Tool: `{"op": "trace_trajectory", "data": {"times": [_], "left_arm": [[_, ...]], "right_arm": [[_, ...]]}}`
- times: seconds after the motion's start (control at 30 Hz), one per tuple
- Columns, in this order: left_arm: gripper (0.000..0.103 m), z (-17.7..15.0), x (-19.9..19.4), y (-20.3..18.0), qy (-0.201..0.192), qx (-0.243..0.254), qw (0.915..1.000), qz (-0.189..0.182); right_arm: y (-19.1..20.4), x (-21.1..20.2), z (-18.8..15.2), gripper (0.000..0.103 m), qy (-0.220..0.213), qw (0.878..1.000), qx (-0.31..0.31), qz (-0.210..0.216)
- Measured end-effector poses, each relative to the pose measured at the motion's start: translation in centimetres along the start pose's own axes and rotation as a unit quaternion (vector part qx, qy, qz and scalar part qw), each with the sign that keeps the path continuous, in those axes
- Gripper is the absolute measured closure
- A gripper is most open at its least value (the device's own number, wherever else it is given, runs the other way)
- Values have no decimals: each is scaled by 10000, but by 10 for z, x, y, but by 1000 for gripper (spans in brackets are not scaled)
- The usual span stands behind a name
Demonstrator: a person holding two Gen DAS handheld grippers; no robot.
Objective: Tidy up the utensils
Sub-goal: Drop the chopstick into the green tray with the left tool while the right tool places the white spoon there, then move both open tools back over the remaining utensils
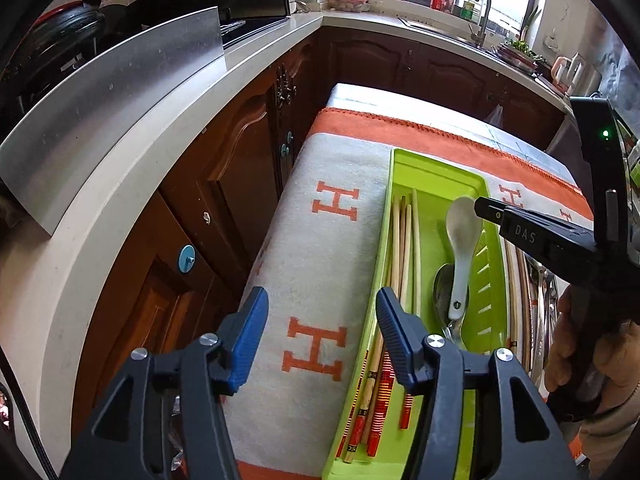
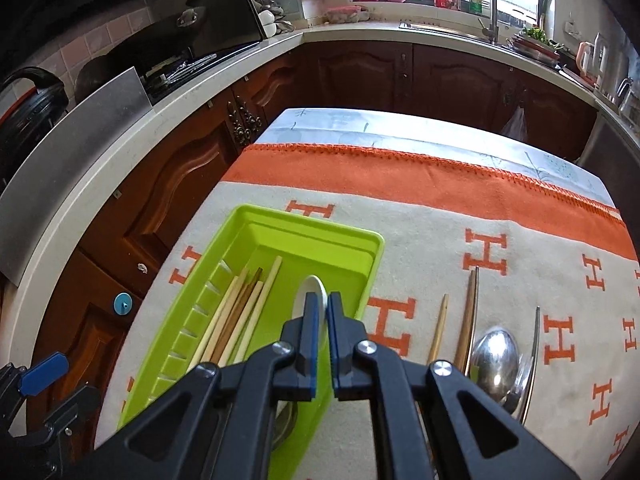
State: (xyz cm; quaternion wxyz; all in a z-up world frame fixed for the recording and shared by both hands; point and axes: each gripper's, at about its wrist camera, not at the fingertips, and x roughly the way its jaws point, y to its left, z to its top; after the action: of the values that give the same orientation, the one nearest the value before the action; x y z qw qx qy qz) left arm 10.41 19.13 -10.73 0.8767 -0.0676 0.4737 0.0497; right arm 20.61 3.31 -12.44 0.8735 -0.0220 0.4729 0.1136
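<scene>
Chopsticks (image 1: 402, 240) lie along the green tray's (image 2: 256, 216) left side, white spoon (image 1: 460, 252) over a metal spoon (image 1: 442, 292) beside them. Tray sits near the H-patterned blanket's (image 2: 460, 208) left edge. Loose chopsticks (image 2: 468, 312) and steel spoon (image 2: 494, 356) lie right of it. Left gripper (image 1: 322, 336) apart, empty; right gripper (image 2: 322, 312) together, empty, above the tray.

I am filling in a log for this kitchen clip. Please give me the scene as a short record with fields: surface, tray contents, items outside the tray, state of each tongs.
surface: orange and grey blanket over a table
tray: green utensil tray
in tray: chopsticks, white ceramic spoon lying on a metal spoon
outside tray: loose chopsticks, metal spoons
left tongs: open, empty
right tongs: shut, empty, above the white spoon
</scene>
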Motion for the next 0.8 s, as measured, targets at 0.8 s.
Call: {"op": "trace_trajectory", "data": {"times": [0.8], "left_arm": [[16, -17, -37, -45, -254, 367, 9987, -255]], "right_arm": [[-42, -84, -60, 98, 312, 9989, 262, 213]]}}
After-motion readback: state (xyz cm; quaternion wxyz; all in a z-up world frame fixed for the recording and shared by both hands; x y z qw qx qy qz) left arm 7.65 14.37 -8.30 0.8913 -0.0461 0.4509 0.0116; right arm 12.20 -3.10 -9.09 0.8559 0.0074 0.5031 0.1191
